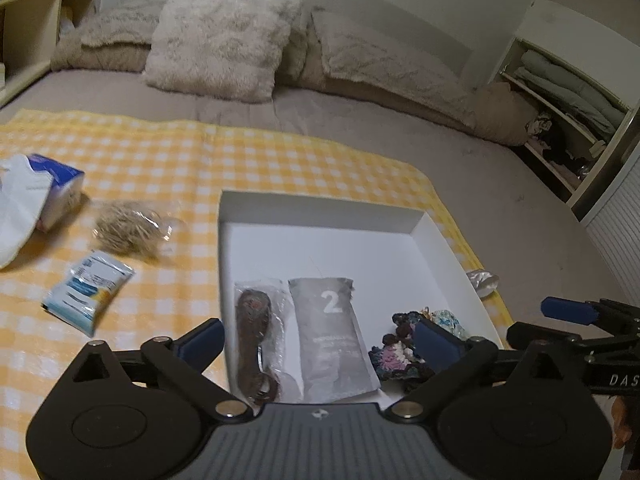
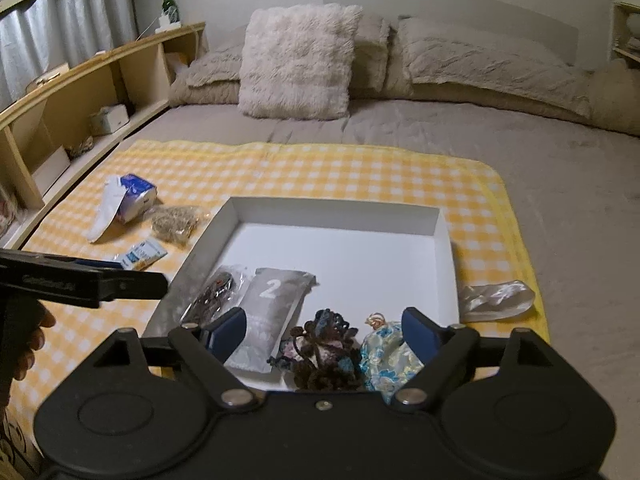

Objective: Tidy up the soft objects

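A shallow white box (image 1: 320, 205) (image 2: 336, 216) lies on a yellow checked blanket (image 1: 160, 152). Along its near side lie a brown item in a clear bag (image 1: 256, 336) (image 2: 216, 288), a grey pouch marked 2 (image 1: 332, 332) (image 2: 272, 304), a dark crocheted piece (image 1: 396, 344) (image 2: 320, 352) and a blue floral pouch (image 2: 384, 356). My left gripper (image 1: 320, 340) hovers open above the brown item and grey pouch, holding nothing. Over the crocheted piece and floral pouch my right gripper (image 2: 324, 330) is open too, with nothing pressed between its pads.
Left of the box lie a bag of tan rubber bands (image 1: 128, 228), a blue and white packet (image 1: 88, 292) and a tissue pack with a white bag (image 1: 56, 188). A crumpled silvery wrapper (image 2: 496, 298) sits right of the box. Pillows (image 2: 298, 60) and a wooden shelf (image 2: 80, 92) lie beyond.
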The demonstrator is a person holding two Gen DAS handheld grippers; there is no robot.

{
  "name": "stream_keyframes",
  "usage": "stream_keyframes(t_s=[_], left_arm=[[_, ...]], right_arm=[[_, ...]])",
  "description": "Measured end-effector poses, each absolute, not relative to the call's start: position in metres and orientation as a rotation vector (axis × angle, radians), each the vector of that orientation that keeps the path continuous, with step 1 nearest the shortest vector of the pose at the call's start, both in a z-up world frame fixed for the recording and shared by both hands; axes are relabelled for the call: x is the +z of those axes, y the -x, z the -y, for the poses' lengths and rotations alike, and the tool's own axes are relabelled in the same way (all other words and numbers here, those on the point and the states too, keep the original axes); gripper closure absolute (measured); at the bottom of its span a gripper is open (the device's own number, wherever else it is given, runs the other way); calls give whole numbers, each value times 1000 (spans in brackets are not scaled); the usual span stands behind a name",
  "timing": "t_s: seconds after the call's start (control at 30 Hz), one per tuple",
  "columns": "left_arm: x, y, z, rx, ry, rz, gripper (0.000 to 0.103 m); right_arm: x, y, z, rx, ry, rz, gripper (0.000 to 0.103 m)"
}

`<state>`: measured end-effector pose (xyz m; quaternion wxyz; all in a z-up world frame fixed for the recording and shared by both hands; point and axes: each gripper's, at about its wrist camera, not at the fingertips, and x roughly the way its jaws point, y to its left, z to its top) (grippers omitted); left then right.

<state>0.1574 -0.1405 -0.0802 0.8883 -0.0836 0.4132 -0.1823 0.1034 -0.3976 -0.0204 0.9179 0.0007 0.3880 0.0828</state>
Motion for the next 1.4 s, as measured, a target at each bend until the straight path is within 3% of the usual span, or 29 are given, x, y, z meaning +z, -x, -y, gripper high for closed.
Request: stream_keyframes(t_s=[0.37, 0.8, 1.4], left_arm=[[-57, -141, 123, -354, 96, -764, 0], [-41, -131, 106, -324, 50, -699, 0], [-33, -155, 19, -150, 106, -666, 0]], right_arm=[[-3, -82, 395, 83, -30, -682, 0], [4, -82, 379, 34, -66, -632, 0], [1, -132, 299, 140, -39, -641, 0]])
